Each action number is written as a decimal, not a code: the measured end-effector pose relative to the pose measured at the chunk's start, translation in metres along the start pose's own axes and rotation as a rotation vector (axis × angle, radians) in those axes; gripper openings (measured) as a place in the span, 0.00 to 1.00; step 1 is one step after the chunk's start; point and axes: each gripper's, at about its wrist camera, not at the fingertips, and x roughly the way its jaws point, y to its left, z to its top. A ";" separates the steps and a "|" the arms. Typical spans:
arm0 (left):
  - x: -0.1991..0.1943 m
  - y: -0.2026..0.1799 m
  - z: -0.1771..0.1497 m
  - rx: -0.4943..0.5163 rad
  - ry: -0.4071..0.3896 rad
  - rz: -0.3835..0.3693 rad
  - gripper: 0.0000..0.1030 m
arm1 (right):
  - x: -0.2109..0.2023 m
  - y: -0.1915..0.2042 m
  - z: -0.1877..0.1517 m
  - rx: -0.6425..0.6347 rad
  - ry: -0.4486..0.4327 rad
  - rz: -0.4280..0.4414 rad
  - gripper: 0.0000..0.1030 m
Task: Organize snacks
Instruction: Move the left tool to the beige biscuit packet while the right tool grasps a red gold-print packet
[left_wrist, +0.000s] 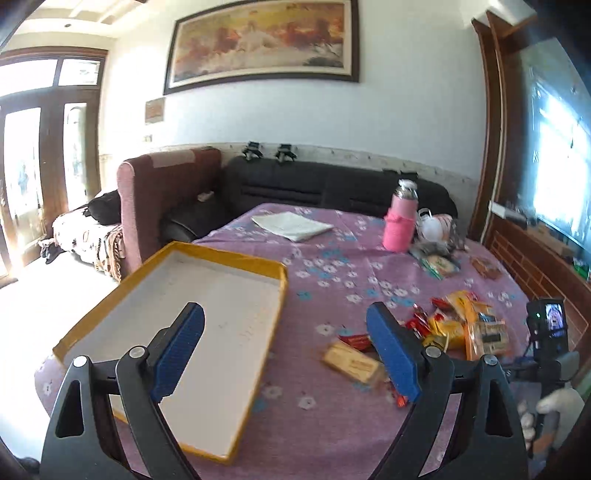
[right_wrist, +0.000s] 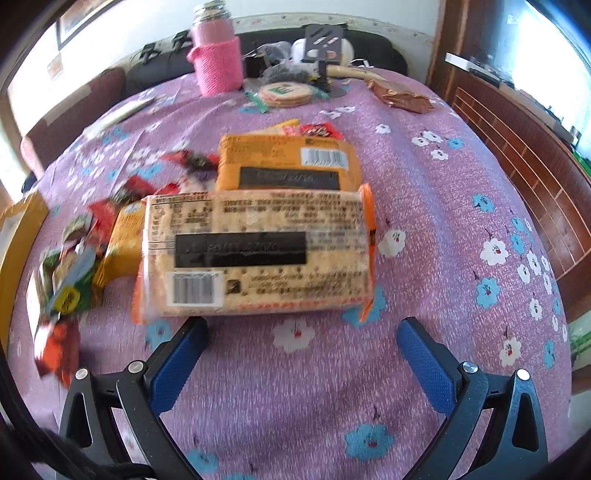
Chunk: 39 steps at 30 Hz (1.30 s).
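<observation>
Hovering over a purple flowered tablecloth (left_wrist: 332, 258), the left gripper (left_wrist: 284, 347) gapes empty beside a shallow yellow-rimmed cardboard tray (left_wrist: 207, 254); the right gripper (right_wrist: 301, 354) spreads empty just before an orange cracker packet (right_wrist: 255, 254) among heaped snacks.

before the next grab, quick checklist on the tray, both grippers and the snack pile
1. Tray has free room: ok, its white floor is bare.
2. Left gripper free: ok, jaws wide, nothing between the pads.
3. Right gripper free: ok, jaws wide, only tablecloth between them.
4. Big cracker pack within reach of the right gripper: ok, it lies just beyond the fingertips, label side up.
5. Pack clear to lift: not ok, its far edge overlaps the orange pack and small wrappers crowd one end.
6. Pink bottle out of the way: ok, upright at the far side.
</observation>
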 end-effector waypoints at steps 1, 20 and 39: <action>-0.004 0.005 0.000 -0.007 -0.022 0.000 0.88 | -0.003 -0.001 -0.001 -0.007 0.026 -0.008 0.98; -0.011 0.066 0.007 -0.119 -0.021 -0.056 0.88 | -0.054 0.227 0.005 -0.479 -0.063 0.393 0.38; 0.028 0.023 -0.017 -0.086 0.246 -0.348 0.88 | -0.083 0.138 -0.017 -0.194 -0.055 0.546 0.57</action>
